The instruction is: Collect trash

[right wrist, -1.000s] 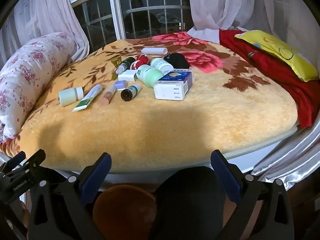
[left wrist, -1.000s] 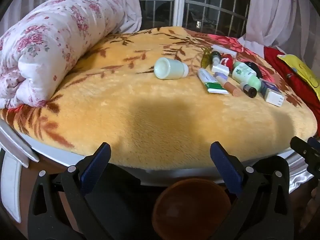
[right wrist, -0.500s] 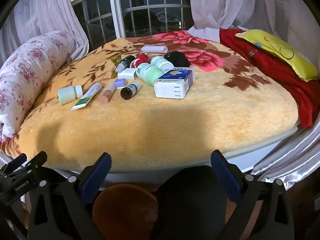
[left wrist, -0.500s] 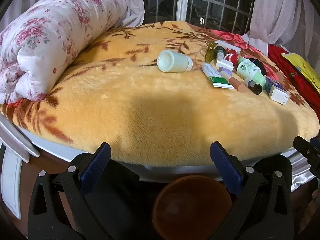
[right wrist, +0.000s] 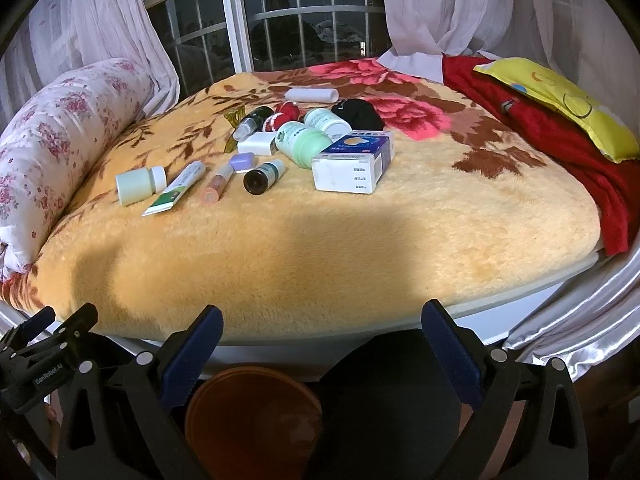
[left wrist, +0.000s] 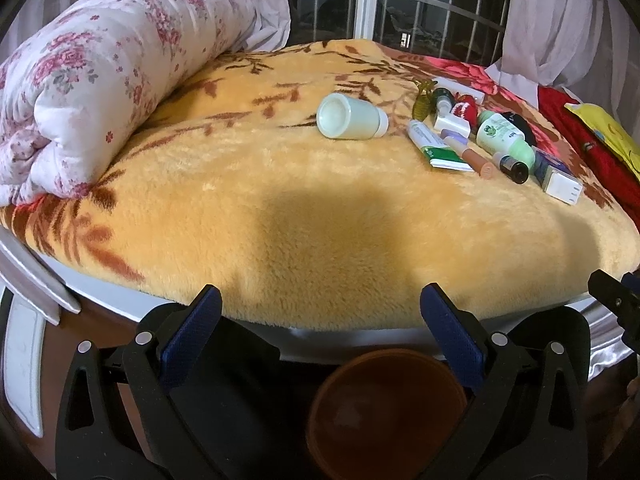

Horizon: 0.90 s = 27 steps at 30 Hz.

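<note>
Several small items lie on the yellow blanket (left wrist: 320,220): a pale green bottle (left wrist: 352,117) on its side, a green-and-white tube (left wrist: 434,145), a mint bottle (left wrist: 504,138), a dark vial (left wrist: 514,169) and a white-and-blue box (right wrist: 354,160). The pale bottle (right wrist: 140,185) and tube (right wrist: 176,193) also show in the right wrist view. A brown bin (left wrist: 386,416) stands on the floor below the bed edge, also seen in the right wrist view (right wrist: 254,420). My left gripper (left wrist: 320,320) and right gripper (right wrist: 322,332) are both open and empty, short of the bed edge.
A rolled floral quilt (left wrist: 100,76) lies along the left of the bed. A red cloth (right wrist: 560,136) and yellow pillow (right wrist: 560,100) lie at the right. A barred window (right wrist: 280,24) with curtains is behind. A black sock (right wrist: 358,114) lies among the items.
Both grippers have moved forward and slightly up toward the bed; the items appear closer. Both stay open and empty.
</note>
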Motion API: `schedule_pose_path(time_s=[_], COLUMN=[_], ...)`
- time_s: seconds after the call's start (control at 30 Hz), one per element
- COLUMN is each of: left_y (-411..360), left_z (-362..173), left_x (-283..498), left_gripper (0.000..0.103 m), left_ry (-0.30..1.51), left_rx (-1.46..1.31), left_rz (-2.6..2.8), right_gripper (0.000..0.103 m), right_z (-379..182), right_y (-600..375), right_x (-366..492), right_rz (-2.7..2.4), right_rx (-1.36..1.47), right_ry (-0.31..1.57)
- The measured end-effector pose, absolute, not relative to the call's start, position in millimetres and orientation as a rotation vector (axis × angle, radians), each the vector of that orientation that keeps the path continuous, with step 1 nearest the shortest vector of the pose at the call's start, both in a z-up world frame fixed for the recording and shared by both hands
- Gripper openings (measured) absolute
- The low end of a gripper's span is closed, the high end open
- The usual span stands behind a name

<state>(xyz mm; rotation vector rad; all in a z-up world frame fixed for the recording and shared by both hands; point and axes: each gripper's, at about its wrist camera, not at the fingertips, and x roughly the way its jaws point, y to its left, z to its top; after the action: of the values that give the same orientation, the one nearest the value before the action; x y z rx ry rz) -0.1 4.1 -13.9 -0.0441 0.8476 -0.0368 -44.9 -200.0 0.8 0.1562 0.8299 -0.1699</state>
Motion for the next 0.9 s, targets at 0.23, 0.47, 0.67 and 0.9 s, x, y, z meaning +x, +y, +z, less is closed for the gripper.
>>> schedule_pose_path(time_s=[0.23, 0.47, 0.67, 0.9], left_y=[6.3, 7.9, 7.7, 7.2], left_z=[-14.3, -15.3, -15.0, -14.8], left_x=[-0.7, -1.5, -1.8, -1.7], left_gripper=[0.097, 0.097, 0.097, 0.097], left_ry=[0.849, 0.855, 0.854, 0.854], left_rx=[-0.045, -0.048, -0.047, -0.044], left_rz=[-0.037, -0.039, -0.037, -0.036], right_gripper=[0.098, 0.098, 0.098, 0.098], right_z=[-0.9, -1.2, -1.5, -1.8], right_y=[-202.1, -202.1, -202.3, -203.3], right_x=[-45.0, -44.9, -45.0, -44.5], right_rz=[-0.171, -0.172, -0.172, -0.174], right_rx=[0.161, 0.158, 0.157, 0.161], right_ry=[0.832, 0.834, 0.833, 0.835])
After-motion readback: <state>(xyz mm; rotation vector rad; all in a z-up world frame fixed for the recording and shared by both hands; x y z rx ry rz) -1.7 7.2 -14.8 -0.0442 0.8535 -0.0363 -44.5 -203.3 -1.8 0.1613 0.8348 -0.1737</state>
